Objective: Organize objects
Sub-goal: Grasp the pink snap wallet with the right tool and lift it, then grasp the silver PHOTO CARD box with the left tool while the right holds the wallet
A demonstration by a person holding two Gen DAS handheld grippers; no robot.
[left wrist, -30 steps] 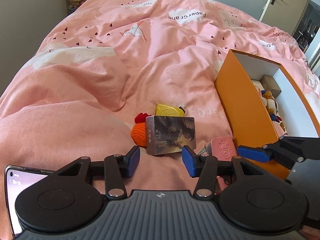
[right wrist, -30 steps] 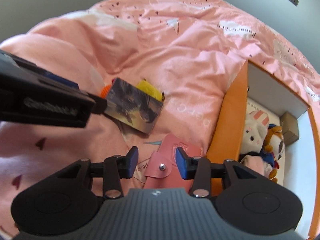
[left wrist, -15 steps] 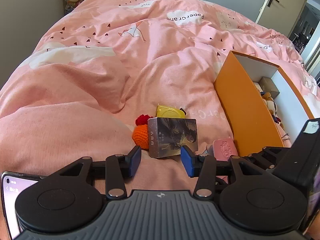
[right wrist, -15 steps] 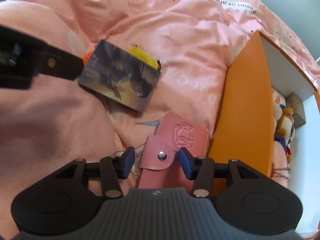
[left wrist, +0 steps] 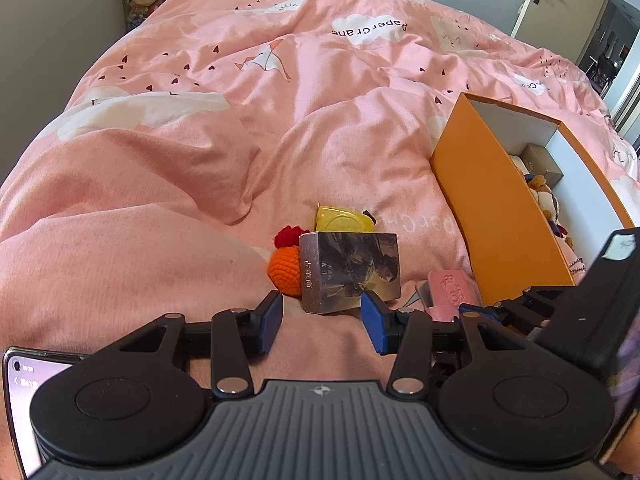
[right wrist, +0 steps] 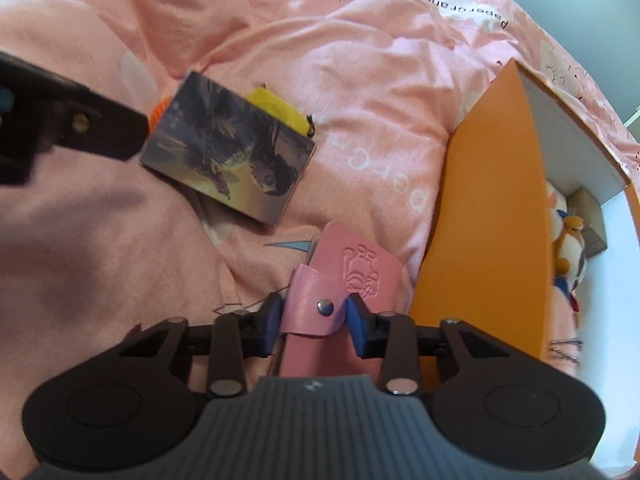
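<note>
Two blue pads of my right gripper (right wrist: 314,322) press the sides of a pink snap-flap wallet (right wrist: 340,280) lying on the pink duvet (right wrist: 360,80), just beside the orange box (right wrist: 492,208) at 3 o'clock. At 11 o'clock lies a picture-printed box (right wrist: 228,164), over a yellow tape measure (right wrist: 276,108) and an orange crochet toy (left wrist: 286,270). My left gripper (left wrist: 322,322) hangs wide apart, holding nothing, near that printed box.

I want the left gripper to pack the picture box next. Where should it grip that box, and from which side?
Grip the picture box across its two short ends, coming from the near side where the left gripper already faces it, open. It rests tilted against the orange crochet toy and yellow tape measure, so its near face and ends look free; the far side is crowded.
</note>
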